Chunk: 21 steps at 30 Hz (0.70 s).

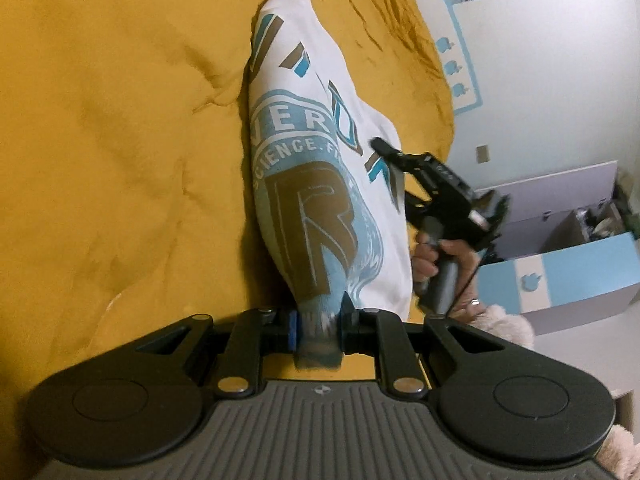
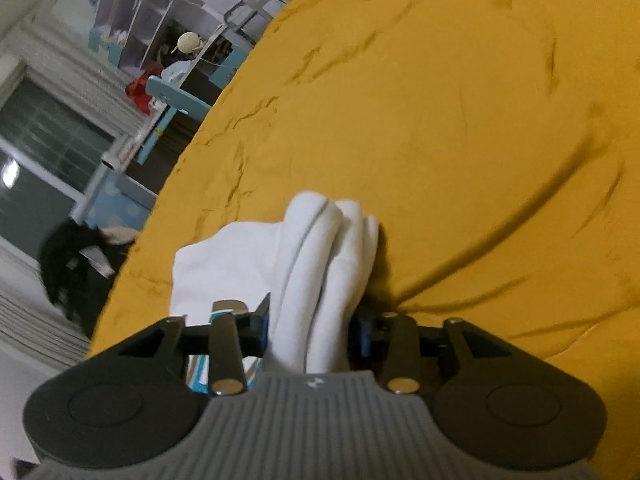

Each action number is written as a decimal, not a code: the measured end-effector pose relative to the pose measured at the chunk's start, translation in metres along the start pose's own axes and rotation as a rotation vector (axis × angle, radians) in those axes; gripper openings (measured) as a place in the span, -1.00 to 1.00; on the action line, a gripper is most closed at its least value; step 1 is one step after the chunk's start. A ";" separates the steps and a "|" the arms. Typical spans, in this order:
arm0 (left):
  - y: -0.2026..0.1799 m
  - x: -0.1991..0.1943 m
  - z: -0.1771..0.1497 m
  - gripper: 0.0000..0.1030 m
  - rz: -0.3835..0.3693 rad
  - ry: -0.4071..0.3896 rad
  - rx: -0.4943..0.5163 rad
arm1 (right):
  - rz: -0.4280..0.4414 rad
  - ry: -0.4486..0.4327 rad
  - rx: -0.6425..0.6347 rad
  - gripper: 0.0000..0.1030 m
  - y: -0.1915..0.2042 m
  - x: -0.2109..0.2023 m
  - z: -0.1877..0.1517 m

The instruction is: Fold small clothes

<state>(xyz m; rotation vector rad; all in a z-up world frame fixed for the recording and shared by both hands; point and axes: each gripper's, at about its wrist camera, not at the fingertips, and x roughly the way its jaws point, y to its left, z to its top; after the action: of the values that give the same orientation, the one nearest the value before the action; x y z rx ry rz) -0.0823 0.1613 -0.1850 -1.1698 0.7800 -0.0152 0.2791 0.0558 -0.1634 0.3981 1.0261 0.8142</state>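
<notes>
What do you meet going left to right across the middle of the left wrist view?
Yellow bedspread → white printed T-shirt → right gripper → the hand holding it → blue-and-white cabinet.

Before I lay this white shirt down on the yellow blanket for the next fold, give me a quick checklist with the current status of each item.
1. Left hand-held gripper clamped on the shirt: ok, printed fabric is bunched between its fingers.
2. Right hand-held gripper clamped on the shirt: ok, thick white folds sit between its fingers.
3. Shirt stretched flat between the two: not ok, it is bunched and narrow.
4. Blanket free of other items: ok where visible, only wrinkles.
5. Print side facing up or down: cannot tell.
</notes>
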 end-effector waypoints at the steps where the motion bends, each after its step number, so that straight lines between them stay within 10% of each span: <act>1: -0.004 -0.006 -0.002 -0.62 0.011 -0.005 0.001 | -0.032 -0.020 -0.024 -0.22 0.005 -0.011 0.000; 7: -0.034 -0.056 -0.015 -0.62 0.122 -0.144 0.045 | 0.095 -0.237 -0.037 -0.21 0.021 -0.102 -0.020; 13: -0.086 -0.055 -0.009 -0.62 0.060 -0.213 0.202 | 0.194 -0.135 -0.191 -0.21 0.057 -0.111 -0.066; 21: -0.079 0.008 0.003 -0.62 0.078 -0.206 0.209 | 0.177 -0.081 -0.054 -0.21 0.027 -0.081 -0.082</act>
<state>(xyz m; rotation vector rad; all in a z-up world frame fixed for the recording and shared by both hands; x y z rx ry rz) -0.0447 0.1269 -0.1236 -0.9261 0.6254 0.0857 0.1744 0.0068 -0.1377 0.4768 0.9004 0.9747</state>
